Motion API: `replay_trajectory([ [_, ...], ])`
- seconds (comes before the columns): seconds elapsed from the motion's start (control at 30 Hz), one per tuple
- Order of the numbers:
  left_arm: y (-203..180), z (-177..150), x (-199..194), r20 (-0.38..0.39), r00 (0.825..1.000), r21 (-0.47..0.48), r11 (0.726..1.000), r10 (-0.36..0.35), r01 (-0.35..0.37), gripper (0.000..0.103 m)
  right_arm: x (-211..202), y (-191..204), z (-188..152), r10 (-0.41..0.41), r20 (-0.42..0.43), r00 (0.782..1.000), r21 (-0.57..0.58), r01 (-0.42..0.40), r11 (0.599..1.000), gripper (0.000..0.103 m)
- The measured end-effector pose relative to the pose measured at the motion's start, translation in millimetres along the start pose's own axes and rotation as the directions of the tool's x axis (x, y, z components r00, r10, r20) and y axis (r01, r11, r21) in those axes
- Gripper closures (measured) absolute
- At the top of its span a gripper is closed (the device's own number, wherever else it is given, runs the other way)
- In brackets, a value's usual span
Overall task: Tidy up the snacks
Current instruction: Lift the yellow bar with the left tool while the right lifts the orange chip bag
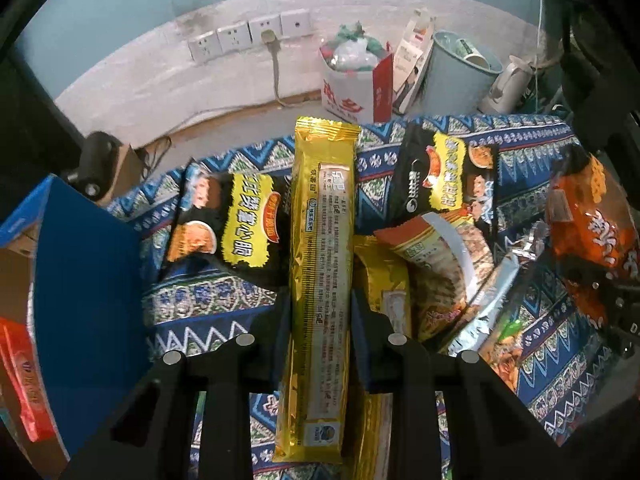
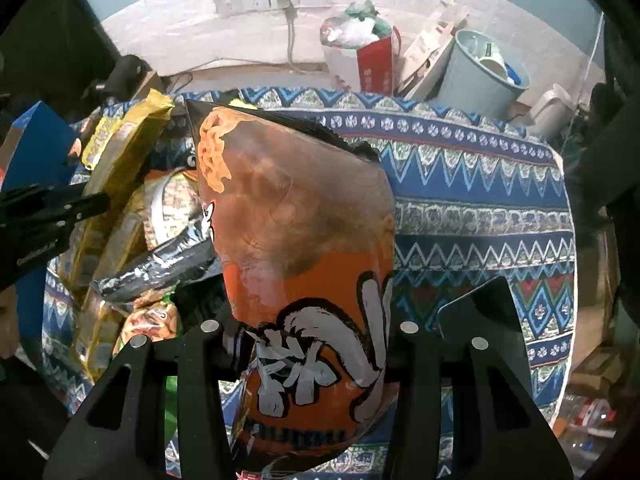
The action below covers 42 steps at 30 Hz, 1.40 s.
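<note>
Left gripper pinching a long gold foil snack packet on both long edges, black fingers pressed in tight against the wrapper, packet running lengthwise up between them and standing clear above the patterned blue, white and green cloth covering the table. Right gripper clamping a puffy orange crisp bag with white brush lettering, jaws narrowed onto its lower half, bag bulging upward and tilting a little toward the left (its dark crimped top edge leaning over the pile).

Lying flat on the cloth behind the gold packet: a black and yellow noodle packet to its left, a second black and yellow packet to its right. Crowding just beside the gold packet on the right: an orange and white snack wrapper, a silver foil pouch, another gold packet partly underneath. Standing at the left edge of the table: an open blue cardboard box with a red packet inside.

Showing beyond the table, against the white wall: a row of white wall sockets, a red and white paper bag stuffed with rubbish, a pale blue plastic bin.
</note>
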<state>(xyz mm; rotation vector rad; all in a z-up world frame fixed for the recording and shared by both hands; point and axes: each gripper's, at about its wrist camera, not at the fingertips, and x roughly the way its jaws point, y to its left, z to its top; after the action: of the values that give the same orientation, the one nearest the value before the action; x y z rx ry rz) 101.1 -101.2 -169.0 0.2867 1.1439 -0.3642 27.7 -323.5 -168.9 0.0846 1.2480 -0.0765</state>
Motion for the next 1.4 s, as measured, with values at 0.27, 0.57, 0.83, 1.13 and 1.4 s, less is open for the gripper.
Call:
replay_trajectory([
  [0.27, -1, -9, -35, 0.056, 0.998, 0.028, 0.999, 0.023, -0.025, 0.075, -20, 9, 1, -0.004, 0.042, 0.999, -0.008, 0.005, 1.0, 0.058],
  [0.57, 13, -21, -70, 0.1, 0.994, 0.017, 0.999, 0.032, -0.034, 0.075, -43, 30, 6, 0.007, 0.096, 0.995, -0.038, -0.003, 0.999, 0.058],
  [0.83, 32, -33, -100, 0.144, 0.988, 0.003, 0.999, 0.049, -0.05, 0.075, -55, 52, 12, 0.025, 0.127, 0.992, -0.072, -0.016, 0.997, 0.058],
  [1.13, 55, -42, -129, 0.192, 0.98, -0.037, 0.998, 0.061, -0.055, 0.075, -66, 91, 24, 0.061, 0.153, 0.986, -0.128, -0.042, 0.991, 0.058],
  [1.4, 77, -49, -151, 0.228, 0.97, -0.082, 0.994, 0.087, -0.07, 0.075, -72, 125, 36, 0.103, 0.165, 0.981, -0.172, -0.074, 0.982, 0.058],
])
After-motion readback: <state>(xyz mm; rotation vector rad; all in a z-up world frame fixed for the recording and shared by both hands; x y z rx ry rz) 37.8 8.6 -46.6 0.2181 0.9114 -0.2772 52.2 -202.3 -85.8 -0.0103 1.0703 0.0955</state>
